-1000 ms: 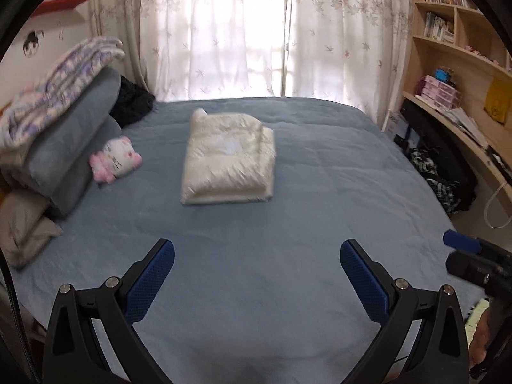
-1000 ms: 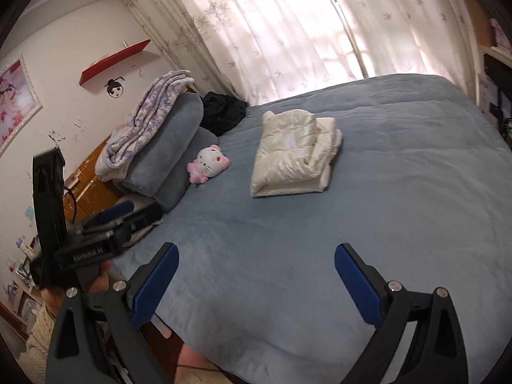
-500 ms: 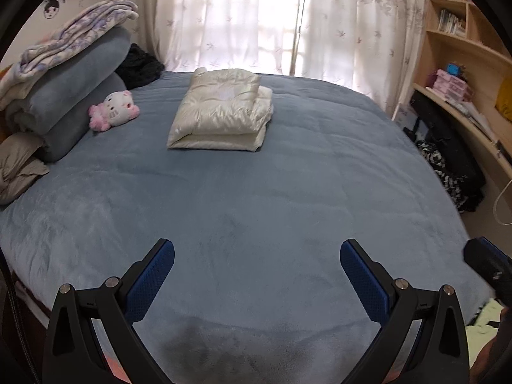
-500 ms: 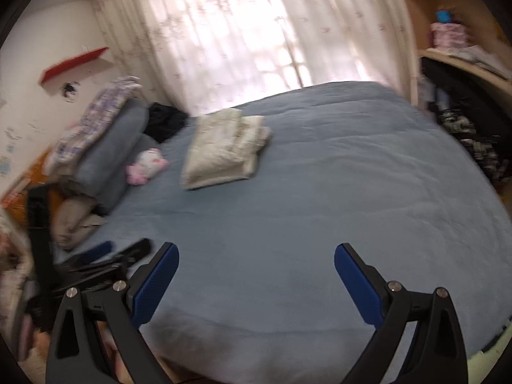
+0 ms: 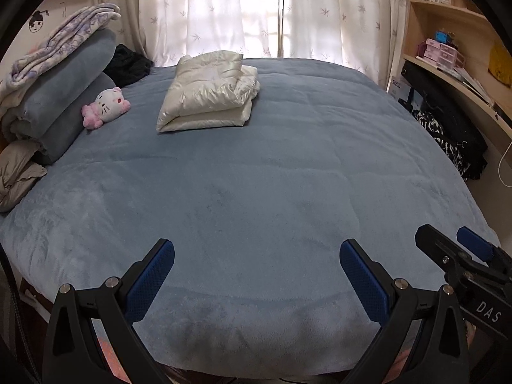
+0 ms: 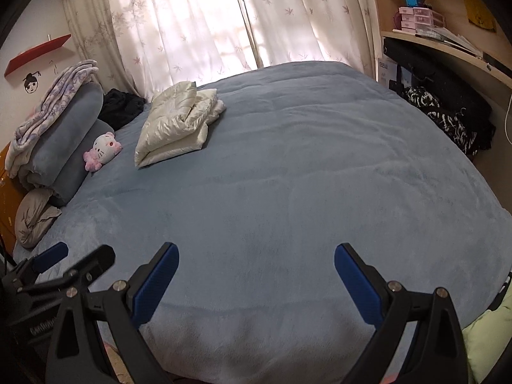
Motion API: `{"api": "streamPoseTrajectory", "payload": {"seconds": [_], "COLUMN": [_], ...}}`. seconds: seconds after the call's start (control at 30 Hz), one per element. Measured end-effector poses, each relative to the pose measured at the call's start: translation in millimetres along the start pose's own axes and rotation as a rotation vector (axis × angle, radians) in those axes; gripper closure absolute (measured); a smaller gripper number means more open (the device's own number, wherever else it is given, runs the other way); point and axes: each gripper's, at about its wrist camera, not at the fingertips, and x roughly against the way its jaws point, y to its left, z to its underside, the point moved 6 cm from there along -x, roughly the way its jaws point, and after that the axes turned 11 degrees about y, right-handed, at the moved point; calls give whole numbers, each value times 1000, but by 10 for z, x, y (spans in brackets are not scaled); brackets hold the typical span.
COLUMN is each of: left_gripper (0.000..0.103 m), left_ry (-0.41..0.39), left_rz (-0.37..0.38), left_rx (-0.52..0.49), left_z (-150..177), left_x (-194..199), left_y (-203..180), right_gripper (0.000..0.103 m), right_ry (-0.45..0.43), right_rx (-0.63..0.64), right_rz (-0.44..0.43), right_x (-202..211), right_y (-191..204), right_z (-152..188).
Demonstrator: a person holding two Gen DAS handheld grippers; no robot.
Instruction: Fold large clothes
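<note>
A cream puffy jacket (image 5: pixel 209 91) (image 6: pixel 177 124) lies folded in a thick stack on the far left part of the blue-grey bed (image 5: pixel 256 192) (image 6: pixel 288 192). My left gripper (image 5: pixel 256 275) hangs open over the bed's near edge, far from the jacket, with nothing between its blue pads. Beside it on the right, my right gripper (image 6: pixel 256 281) is open and empty too; its tip shows in the left wrist view (image 5: pixel 460 256). The left gripper's fingers (image 6: pixel 64 262) show at the lower left of the right wrist view.
Rolled grey bedding (image 5: pixel 60 102) topped by a patterned blanket, a white and pink plush cat (image 5: pixel 107 105), dark clothing (image 5: pixel 129 65) and a beige pillow (image 5: pixel 16 176) line the bed's left side. Wooden shelves (image 5: pixel 454 48) and dark bags (image 5: pixel 448 131) stand on the right. A pale green cloth (image 6: pixel 489 336) lies by the bed's near right corner.
Both grippers have drawn back toward the bed's near edge, so the folded jacket looks farther off. The right wrist view has swung to the right. Both stay open.
</note>
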Motion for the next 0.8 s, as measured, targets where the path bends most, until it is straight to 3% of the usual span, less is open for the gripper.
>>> {"api": "streamPoseTrajectory", "payload": {"seconds": [0.8], "left_gripper": [1], "left_ry": [17], "left_rz": [6], "left_rx": [39], "left_z": [91], "left_x": [-78], "left_y": [101], "right_gripper": [5], "right_ry": [2], "right_rx": [34], "right_rz": [-17], "right_x": [7], "right_y": [122], "right_z": [118]}}
